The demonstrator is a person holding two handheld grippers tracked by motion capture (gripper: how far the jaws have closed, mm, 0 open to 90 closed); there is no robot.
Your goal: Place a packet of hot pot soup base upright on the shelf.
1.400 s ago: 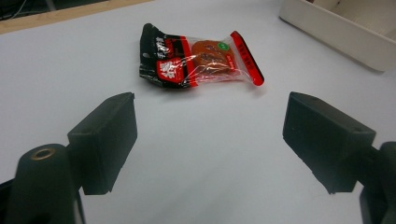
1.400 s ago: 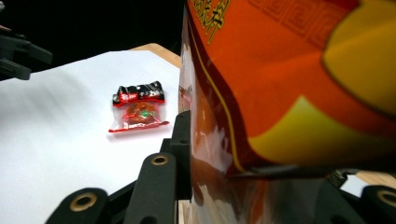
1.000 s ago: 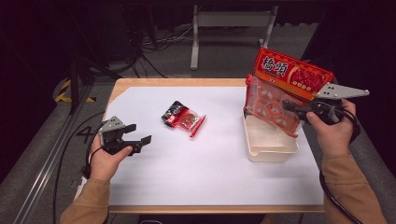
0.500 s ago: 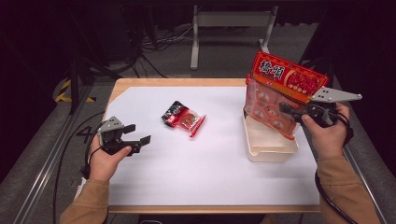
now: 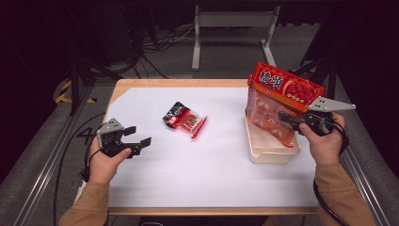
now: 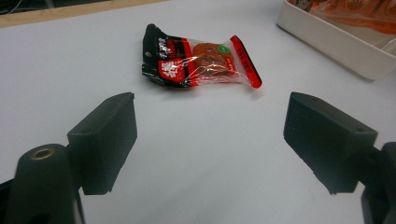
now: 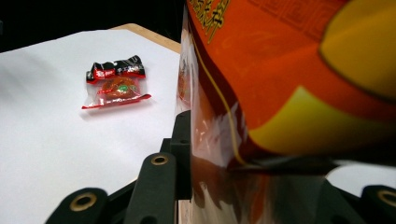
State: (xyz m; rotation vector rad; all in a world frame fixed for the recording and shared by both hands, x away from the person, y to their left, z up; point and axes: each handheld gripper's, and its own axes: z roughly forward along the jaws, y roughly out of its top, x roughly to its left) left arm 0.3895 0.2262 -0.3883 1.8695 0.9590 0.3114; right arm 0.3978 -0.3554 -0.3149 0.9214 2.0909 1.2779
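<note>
We note right gripper [image 5: 291,118] clamped on big red bag [image 5: 282,101], bag upright over white tub [image 5: 273,149] near table's right edge; left gripper [image 5: 134,141] open, idle.

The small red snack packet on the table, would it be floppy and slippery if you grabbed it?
Probably floppy: the small snack packet is thin, crinkled film lying almost flat on the white table. It looks light, so a push would likely slide it rather than tip it. Its glossy wrapper may slip between flat pads, so the sealed red edge seems the safer place to pinch.
</note>
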